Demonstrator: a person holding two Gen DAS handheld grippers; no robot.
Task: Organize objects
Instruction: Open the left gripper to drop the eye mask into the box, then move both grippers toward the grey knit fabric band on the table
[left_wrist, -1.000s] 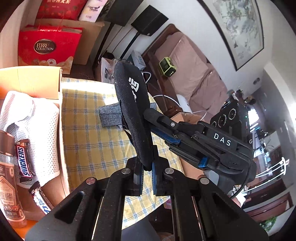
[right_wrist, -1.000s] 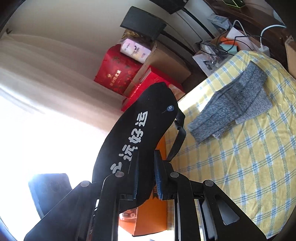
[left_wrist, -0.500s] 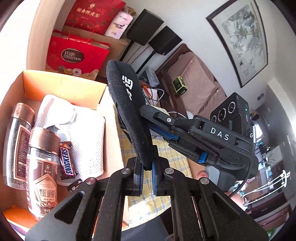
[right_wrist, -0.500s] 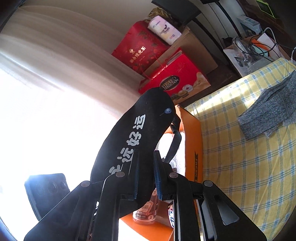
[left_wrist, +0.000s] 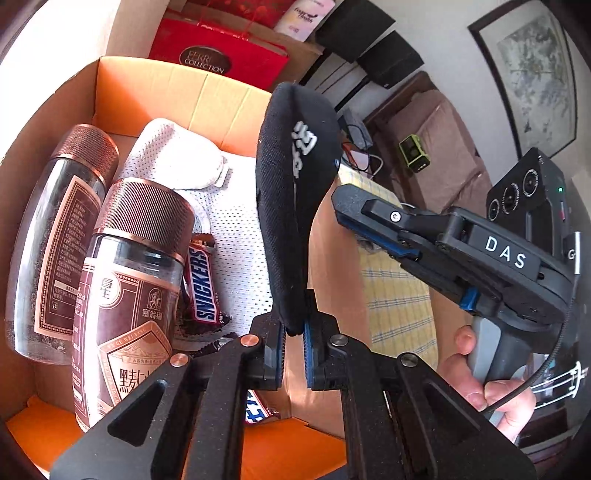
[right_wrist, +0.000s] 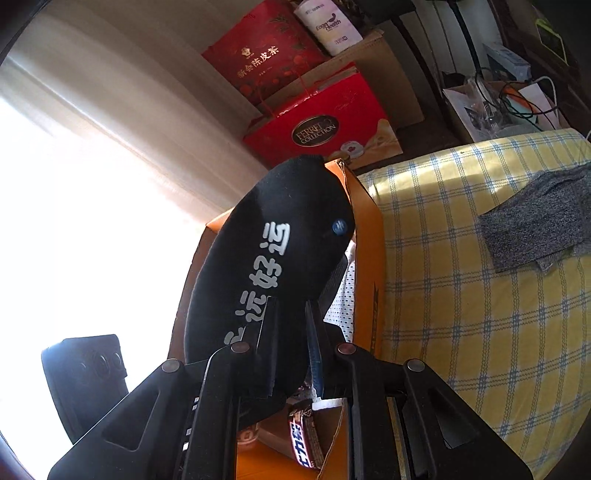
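Left wrist view: left gripper clenched on the narrow end of a black sock, knit fabric w/ fine ribbed texture, rounded paddle-like shape, white woven characters on one face. Sock stands up from the jaws, held above the right edge of an open cardboard box, corrugated tan walls, orange flaps. Inside box: two clear plastic jars w/ ridged copper-brown lids lying along the left side, white perforated mesh cloth spread over the bottom, a glossy brown Snickers bar on it beside the nearer jar.

Right gripper meets the same sock from the right; a hand wraps its grey handle.

Right wrist view: right gripper clamped on the sock, broad flat face toward cam, small blue dot near the toe end. Box's orange outer wall sits at the left edge of a yellow-blue checked tablecloth; grey heathered folded sock lies near the cloth's far right side, well apart from the box.
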